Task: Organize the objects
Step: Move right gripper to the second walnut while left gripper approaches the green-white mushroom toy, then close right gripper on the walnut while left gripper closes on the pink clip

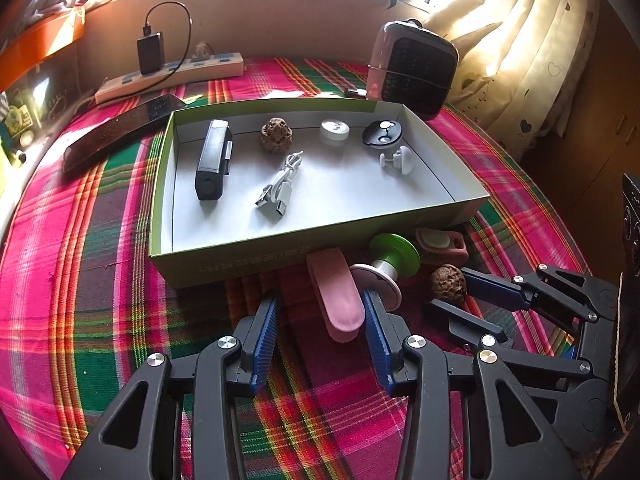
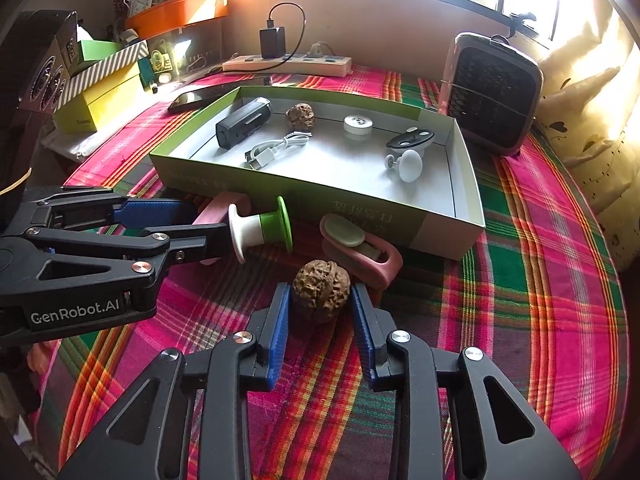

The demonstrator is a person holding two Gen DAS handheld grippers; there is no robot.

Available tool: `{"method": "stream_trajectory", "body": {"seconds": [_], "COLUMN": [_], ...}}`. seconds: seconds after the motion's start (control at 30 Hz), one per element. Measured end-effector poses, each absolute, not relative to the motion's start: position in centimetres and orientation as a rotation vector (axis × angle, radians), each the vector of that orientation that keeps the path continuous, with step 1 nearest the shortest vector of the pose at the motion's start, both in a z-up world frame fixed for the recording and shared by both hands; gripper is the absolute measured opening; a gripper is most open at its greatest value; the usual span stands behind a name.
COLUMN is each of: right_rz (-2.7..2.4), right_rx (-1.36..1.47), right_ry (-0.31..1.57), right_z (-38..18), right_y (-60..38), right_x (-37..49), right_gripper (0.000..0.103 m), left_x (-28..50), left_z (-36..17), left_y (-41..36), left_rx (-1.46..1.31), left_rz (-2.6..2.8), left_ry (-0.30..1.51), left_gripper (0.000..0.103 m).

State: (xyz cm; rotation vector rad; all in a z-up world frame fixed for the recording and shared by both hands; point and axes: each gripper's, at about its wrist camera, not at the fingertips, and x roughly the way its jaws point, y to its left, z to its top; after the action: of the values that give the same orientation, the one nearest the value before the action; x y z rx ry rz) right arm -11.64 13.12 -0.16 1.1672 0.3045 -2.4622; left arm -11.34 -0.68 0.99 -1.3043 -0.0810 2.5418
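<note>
A wrinkled brown walnut lies on the plaid cloth, and my right gripper is shut on it, a blue pad against each side. The left wrist view shows the same grip from the side, the right gripper around the walnut. My left gripper is open around a pink oblong piece; its right pad is close to the piece and its left pad stands clear. A green-and-white knob lies beside it. Behind stands the green open box holding several small items.
A pink clip with a pale-green pad lies against the box front. A small heater stands at the back right, and a power strip lies along the wall. A dark flat device sits left of the box. Stacked boxes fill the far left.
</note>
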Motion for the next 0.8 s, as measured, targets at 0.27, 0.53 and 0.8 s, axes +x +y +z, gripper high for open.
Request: {"method": "stream_trajectory", "body": {"seconds": [0.27, 0.53, 0.8], "right_rz": [-2.458, -2.464, -2.463], "right_rx": [1.173, 1.175, 1.175], "right_ry": [0.293, 0.294, 0.295], "right_z": [-0.17, -0.21, -0.18], "right_y": [13.06, 12.93, 12.94], "right_x": [-11.9, -11.98, -11.91], "right_gripper": [0.031, 0.031, 0.031], "left_x": [-11.69, -11.93, -11.81], "left_z": [0.9, 0.88, 0.84], "left_y": [-0.4, -0.28, -0.87], "left_rx": [-1.305, -1.307, -1.315], "left_rz": [2.574, 2.603, 2.635], "left_ry": [-0.043, -0.04, -0.039], "left_gripper": [0.04, 0.039, 0.021]}}
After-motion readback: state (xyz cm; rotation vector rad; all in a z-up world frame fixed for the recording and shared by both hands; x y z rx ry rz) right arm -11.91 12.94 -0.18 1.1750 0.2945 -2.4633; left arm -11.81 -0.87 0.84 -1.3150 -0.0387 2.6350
